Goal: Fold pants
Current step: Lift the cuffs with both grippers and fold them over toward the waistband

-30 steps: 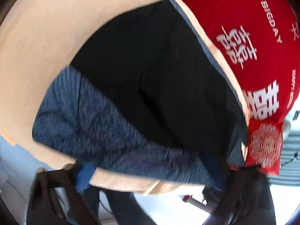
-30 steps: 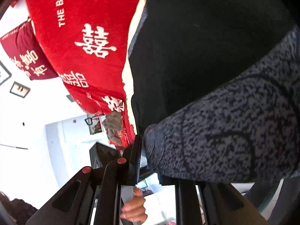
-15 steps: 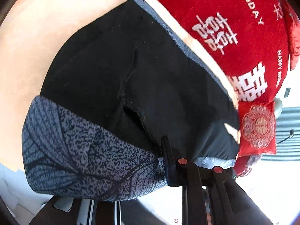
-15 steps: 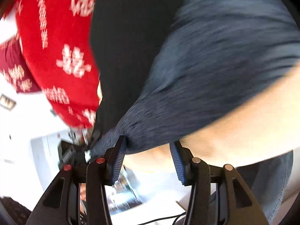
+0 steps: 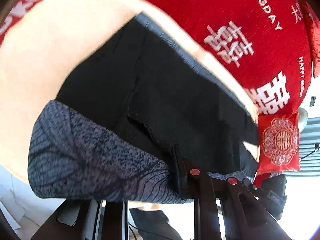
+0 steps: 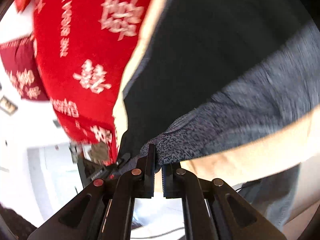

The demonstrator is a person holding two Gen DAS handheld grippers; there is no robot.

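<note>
One pair of pants (image 5: 160,92), black with a grey patterned waistband (image 5: 96,160), lies spread on a peach-coloured sheet (image 5: 50,50), its far edge just beside a red blanket (image 5: 240,20) printed with white characters. Both grippers are clamped on that waistband: the left gripper (image 5: 176,172) is clenched on the band's edge nearest its camera, and the right gripper (image 6: 158,160), whose jaws have just been closing, now pinches a fold of the same patterned cloth, which bunches up between its fingers (image 6: 150,156).

By the look of it the fabric is soft, light and limp; it will likely sag and crease wherever it is unsupported, so holding it at two corners of the thicker waistband seems the surest way to keep the fold square. A grip on thin leg cloth alone could slip.

Counted in these views: one garment, one sheet, one red blanket, one small red embroidered cushion (image 5: 280,140) beside the blanket, and two grippers.
</note>
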